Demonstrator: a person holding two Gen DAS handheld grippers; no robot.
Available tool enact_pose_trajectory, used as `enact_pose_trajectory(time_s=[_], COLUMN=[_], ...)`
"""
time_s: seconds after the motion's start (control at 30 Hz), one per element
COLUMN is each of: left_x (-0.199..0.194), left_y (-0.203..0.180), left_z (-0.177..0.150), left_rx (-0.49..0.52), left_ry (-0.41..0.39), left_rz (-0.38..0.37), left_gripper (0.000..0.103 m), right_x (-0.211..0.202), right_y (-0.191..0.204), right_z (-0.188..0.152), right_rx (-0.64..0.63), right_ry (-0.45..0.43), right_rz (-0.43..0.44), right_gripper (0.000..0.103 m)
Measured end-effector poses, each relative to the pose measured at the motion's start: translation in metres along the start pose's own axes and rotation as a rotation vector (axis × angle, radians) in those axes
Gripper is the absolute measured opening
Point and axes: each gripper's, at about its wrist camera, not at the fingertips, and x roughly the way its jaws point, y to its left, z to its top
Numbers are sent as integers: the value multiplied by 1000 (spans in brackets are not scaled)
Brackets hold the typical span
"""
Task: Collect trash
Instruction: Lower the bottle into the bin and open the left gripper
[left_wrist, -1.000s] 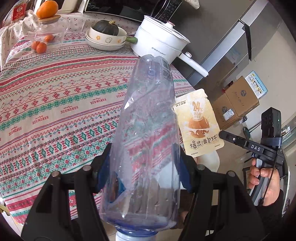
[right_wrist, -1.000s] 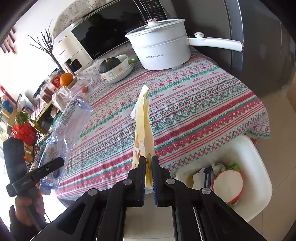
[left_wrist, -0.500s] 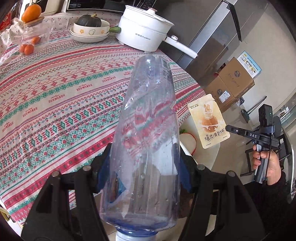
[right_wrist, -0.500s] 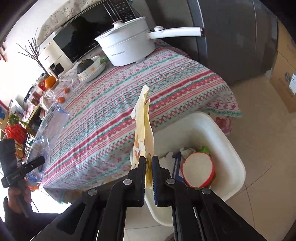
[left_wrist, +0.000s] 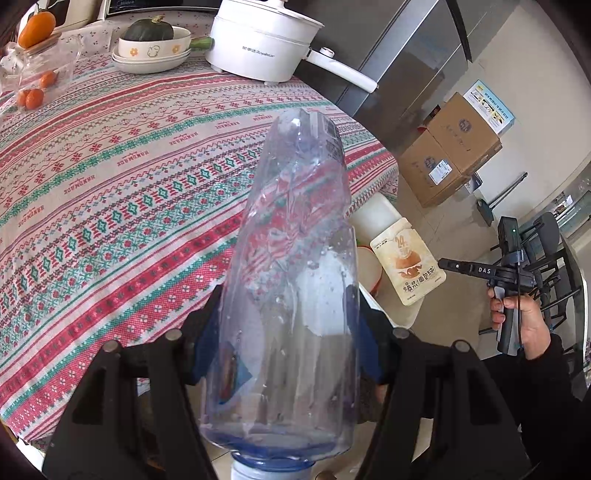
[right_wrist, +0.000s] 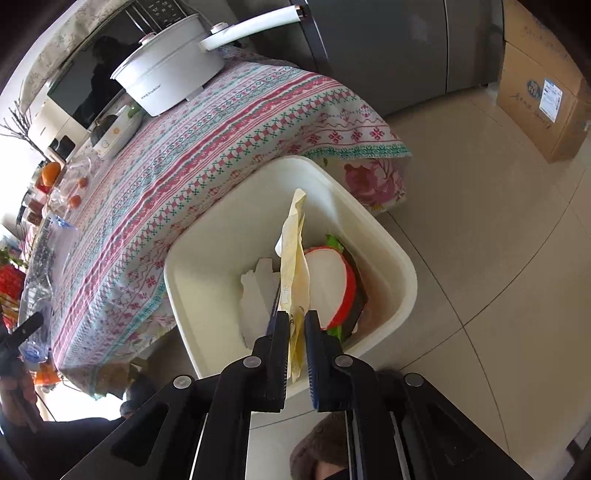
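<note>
While the bin waits below: the right gripper (right_wrist: 295, 328) hangs directly over the open white plastic trash bin (right_wrist: 384, 236), which stands on the floor just beside the near right edge of the counter (left_wrist: 110, 177).
Wrapper: flat cream-yellow snack pouch (right_wrist: 293, 258), long axis pointing away from the fingers and down into the bin, lower edge pinched between fingers nearly together.
Bottle: crushed clear plastic water bottle (left_wrist: 291, 266), clamped across its body by the left gripper (left_wrist: 288, 354), long axis running forward along the fingers, over the counter's near edge, left of the bin.
Nearer hand: the right; judged next is letting the pouch drop.
</note>
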Motion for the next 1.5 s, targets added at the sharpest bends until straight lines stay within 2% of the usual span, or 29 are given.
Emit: enact_pose_trajectory(time_s=[0.07, 0.13, 0.17, 0.2, 0.47, 0.8, 0.93, 1.17, 1.2, 1.23, 1.3, 1.5], left_x=[4, 9, 12, 15, 53, 128, 144, 156, 154, 152, 144, 124], left_y=[-10, -20, -26, -32, -88, -137, -149, -149, -148, -147, -145, -138], left_z=[3, 6, 6, 8, 17, 14, 18, 22, 24, 27, 31, 39], left_rx=[17, 34, 42, 52, 161, 252, 275, 280, 267, 252, 234, 201], left_ry=[6, 12, 15, 19, 89, 234, 234, 197, 198, 199, 187, 146], left_rz=[-6, -15, -20, -27, -83, -70, -63, -67, -72, -80, -80, -54], left_gripper=[65, 65, 65, 65, 65, 65, 62, 63, 69, 79, 89, 101], right_x=[-2, -5, -8, -10, -27, -30, -35, -37, -37, -37, -37, -39], right_y=[-8, -14, -16, -18, -24, -43, -46, -43, -42, -42, -41, -34], right_z=[-1, -1, -2, -2, -7, -11, -11, -9, -9, -8, -7, 1], right_rx=[24, 33, 38, 43, 37, 73, 86, 89, 89, 89, 93, 103], right_ry=[-2, -19, -27, -33, -59, -52, -61, -70, -70, -70, -72, -80], right_rz=[3, -16, -25, -26, -22, -27, -26, -33, -35, -36, -36, -37], right_gripper=[20, 33, 44, 49, 58, 59, 59, 61, 62, 63, 70, 76])
